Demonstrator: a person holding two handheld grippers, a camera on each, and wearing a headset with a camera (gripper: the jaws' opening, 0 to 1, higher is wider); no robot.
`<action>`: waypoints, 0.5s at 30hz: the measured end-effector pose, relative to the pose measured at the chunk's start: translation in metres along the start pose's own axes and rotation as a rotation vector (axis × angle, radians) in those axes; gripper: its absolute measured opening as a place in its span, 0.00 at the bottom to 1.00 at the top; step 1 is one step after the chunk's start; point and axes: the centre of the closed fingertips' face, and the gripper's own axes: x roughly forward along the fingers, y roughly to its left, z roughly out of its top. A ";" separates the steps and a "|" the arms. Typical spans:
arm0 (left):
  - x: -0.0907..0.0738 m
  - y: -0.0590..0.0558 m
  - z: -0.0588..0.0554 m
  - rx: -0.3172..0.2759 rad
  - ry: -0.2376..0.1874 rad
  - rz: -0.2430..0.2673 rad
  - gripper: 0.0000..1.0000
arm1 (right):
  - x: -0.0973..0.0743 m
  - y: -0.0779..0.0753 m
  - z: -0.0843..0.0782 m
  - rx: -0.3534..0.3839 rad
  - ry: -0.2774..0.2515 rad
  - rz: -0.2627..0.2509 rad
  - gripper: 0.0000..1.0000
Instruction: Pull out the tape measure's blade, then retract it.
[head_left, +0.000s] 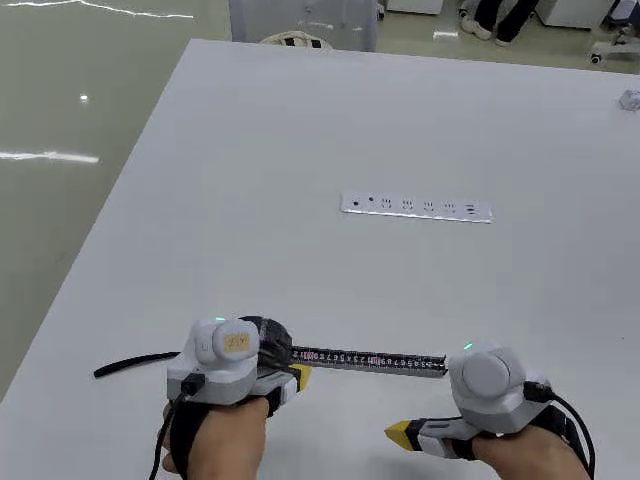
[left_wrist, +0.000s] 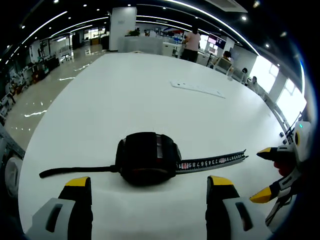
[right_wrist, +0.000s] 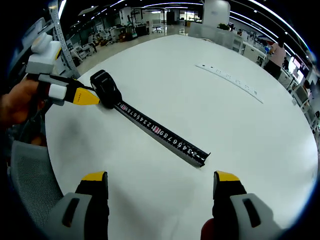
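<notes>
Blade (right_wrist: 160, 132) out across desk (right_wrist: 235, 130), unheld; left gripper (left_wrist: 149, 182) and right gripper (right_wrist: 161, 176) spread, empty. Could snap back unbraked, dragging case (left_wrist: 147, 157).

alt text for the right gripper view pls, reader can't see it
A black tape measure case lies on a white table with its dark numbered blade pulled out flat towards the camera. The right gripper, its yellow-tipped jaws wide apart, sits at the bottom short of the blade's end; the left gripper is beside the case at upper left.
</notes>
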 end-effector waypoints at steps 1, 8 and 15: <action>0.000 0.000 0.000 -0.001 0.000 0.000 0.91 | 0.000 0.000 0.000 -0.003 0.001 0.002 0.89; 0.007 0.000 0.003 -0.007 0.004 -0.008 0.89 | 0.008 -0.005 -0.002 -0.094 0.010 0.024 0.86; 0.011 0.001 0.006 -0.012 0.002 -0.004 0.87 | 0.012 -0.008 0.003 -0.152 0.001 0.043 0.85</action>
